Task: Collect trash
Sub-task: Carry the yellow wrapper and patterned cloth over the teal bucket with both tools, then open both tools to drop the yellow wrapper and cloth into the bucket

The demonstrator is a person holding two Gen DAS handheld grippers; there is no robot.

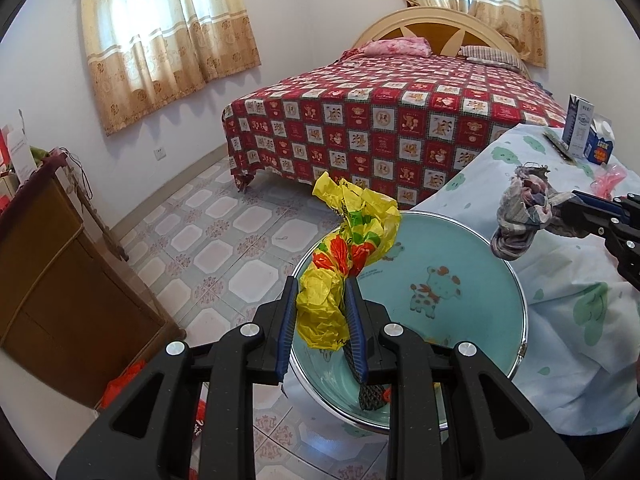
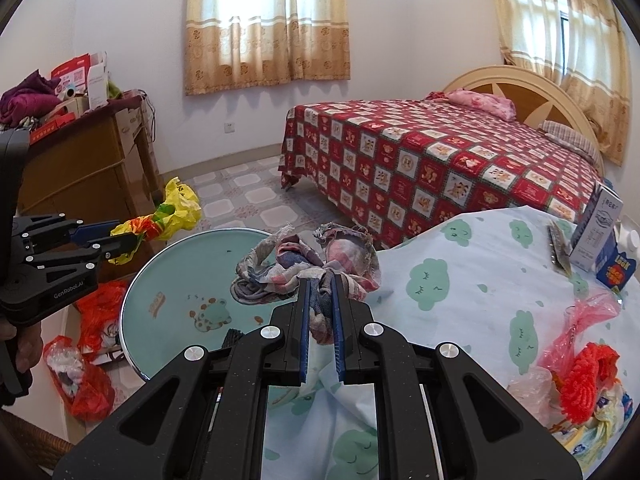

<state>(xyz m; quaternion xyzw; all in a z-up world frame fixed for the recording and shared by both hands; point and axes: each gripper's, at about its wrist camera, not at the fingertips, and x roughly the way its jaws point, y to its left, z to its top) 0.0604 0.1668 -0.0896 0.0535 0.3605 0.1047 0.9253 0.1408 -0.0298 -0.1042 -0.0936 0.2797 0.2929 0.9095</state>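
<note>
My left gripper (image 1: 321, 282) is shut on a crumpled yellow plastic bag (image 1: 360, 216) with red and green print, held above a round teal top with a chrome rim (image 1: 460, 248). A dark netted scrap (image 1: 370, 394) lies on that top near its edge. My right gripper (image 2: 321, 280) is shut on a frayed checked rag (image 2: 280, 268), held over the seam between the teal top (image 2: 172, 272) and the cloth-covered table (image 2: 460, 300). In the right wrist view the left gripper (image 2: 128, 236) and its yellow bag (image 2: 180, 204) appear at the left. The right gripper (image 1: 566, 206) and its rag (image 1: 520, 216) show in the left wrist view.
On the table's far side stand two cartons (image 2: 600, 232). A pink bag with a red netted puff (image 2: 588, 368) lies near its right edge. Red plastic bags (image 2: 96, 312) sit on the tiled floor by a wooden cabinet (image 2: 80, 168). A bed (image 2: 440, 160) fills the back.
</note>
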